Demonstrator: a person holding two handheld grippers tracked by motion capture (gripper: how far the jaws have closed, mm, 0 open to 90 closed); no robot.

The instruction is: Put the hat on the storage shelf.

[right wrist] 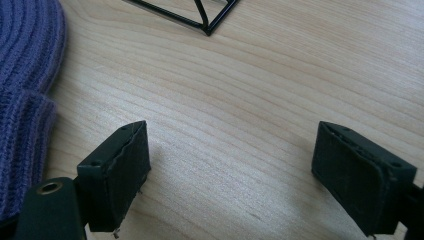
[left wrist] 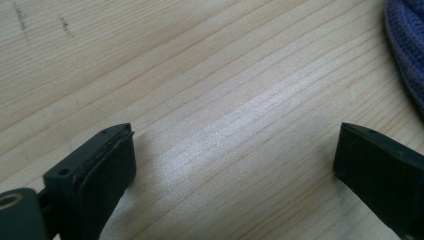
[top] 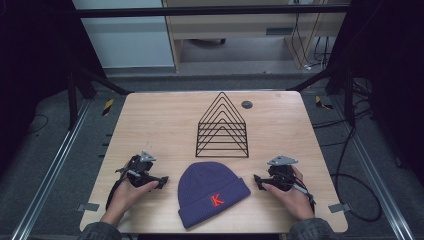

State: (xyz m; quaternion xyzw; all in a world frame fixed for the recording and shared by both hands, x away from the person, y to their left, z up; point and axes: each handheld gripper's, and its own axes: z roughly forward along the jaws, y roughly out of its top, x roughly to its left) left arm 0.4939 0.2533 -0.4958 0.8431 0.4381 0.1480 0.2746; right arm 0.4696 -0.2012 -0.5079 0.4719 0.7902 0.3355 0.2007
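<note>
A purple knit beanie [top: 211,192] with a red letter K lies flat near the table's front edge, between my two hands. Its ribbed edge reaches into the left gripper view as the beanie [left wrist: 407,50] and into the right gripper view as the beanie [right wrist: 25,90]. My left gripper [top: 161,181] rests on the wood just left of the hat, open, with bare table between its jaws [left wrist: 235,150]. On the hat's right sits my right gripper [top: 258,181], also open with nothing between its fingers [right wrist: 231,157]. Behind the hat stands a black wire rack [top: 222,127] of triangular frames.
A small dark round disc [top: 246,104] sits in the tabletop behind the rack. The wooden table [top: 160,125] has bare wood to the left and right of the rack. A corner of the rack [right wrist: 207,20] shows in the right gripper view.
</note>
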